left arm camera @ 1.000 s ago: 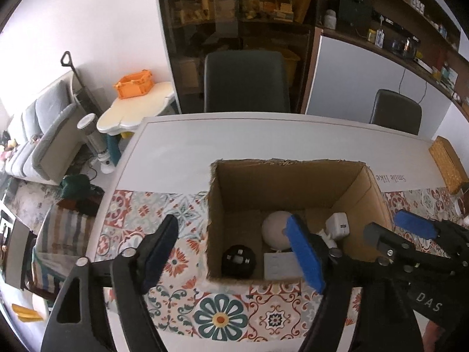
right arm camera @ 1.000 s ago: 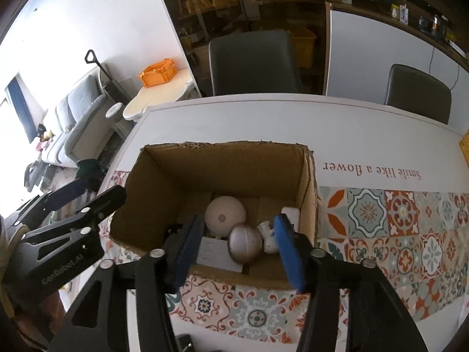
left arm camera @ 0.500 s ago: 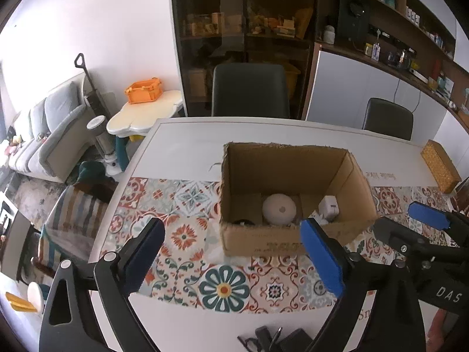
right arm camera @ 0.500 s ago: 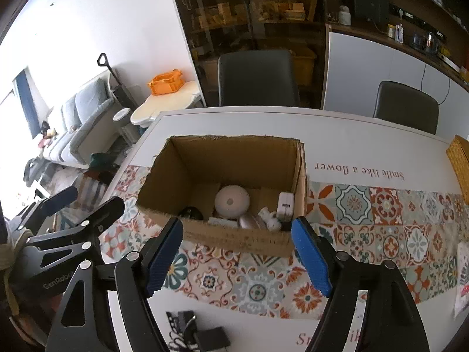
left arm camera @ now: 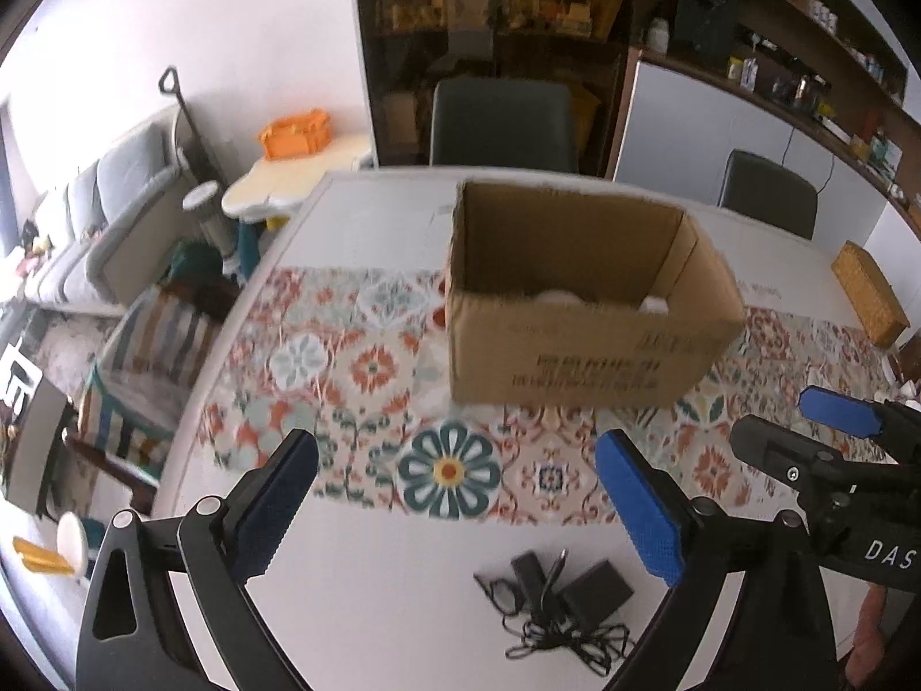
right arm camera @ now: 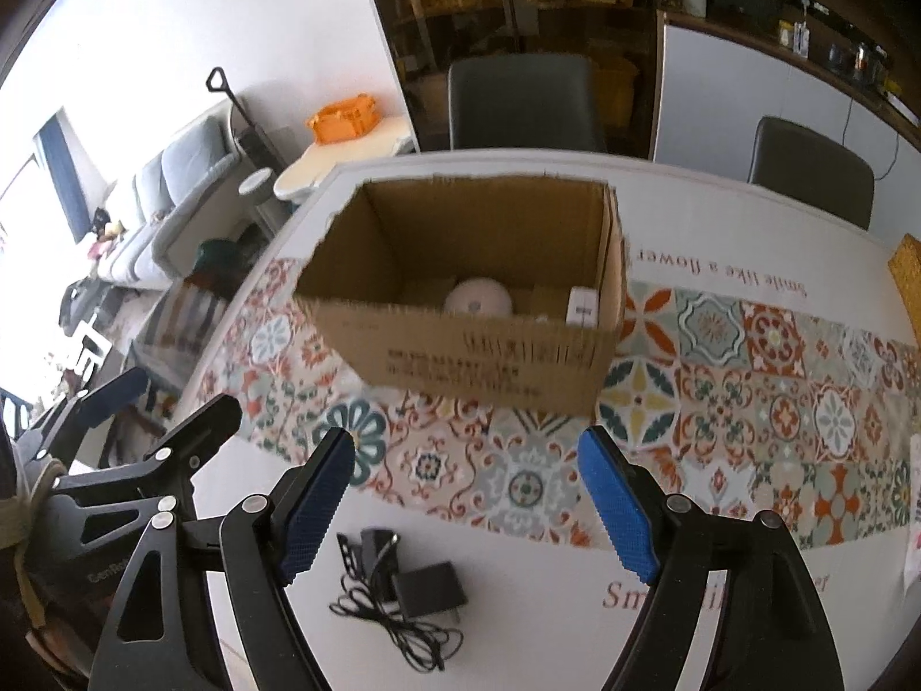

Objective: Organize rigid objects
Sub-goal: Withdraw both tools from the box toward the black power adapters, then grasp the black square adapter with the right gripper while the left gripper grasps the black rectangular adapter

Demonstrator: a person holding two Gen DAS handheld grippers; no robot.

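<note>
An open cardboard box (left arm camera: pixel 581 345) (right arm camera: pixel 489 363) stands on the patterned table runner. Inside it a white round object (right arm camera: pixel 478 299) and a white block (right arm camera: pixel 581 305) show above the front wall; the rest of its contents are hidden. A black power adapter with tangled cable (left arm camera: pixel 567 599) (right arm camera: pixel 403 587) lies on the white table near the front edge. My left gripper (left arm camera: pixel 455 512) is open and empty, above the table in front of the box. My right gripper (right arm camera: pixel 466 504) is open and empty, just above the adapter.
The table (left arm camera: pixel 374 604) has a tiled runner (right arm camera: pixel 777 403). A woven box (left arm camera: pixel 869 293) sits at the far right. Two dark chairs (left arm camera: pixel 503 124) stand behind the table. A sofa (left arm camera: pixel 98 219) and a small side table with an orange crate (left arm camera: pixel 296 132) are at the left.
Both grippers have pulled back and down from over the box. The right gripper has let go of a grey ball into the box and opened wide. The adapter has come into view.
</note>
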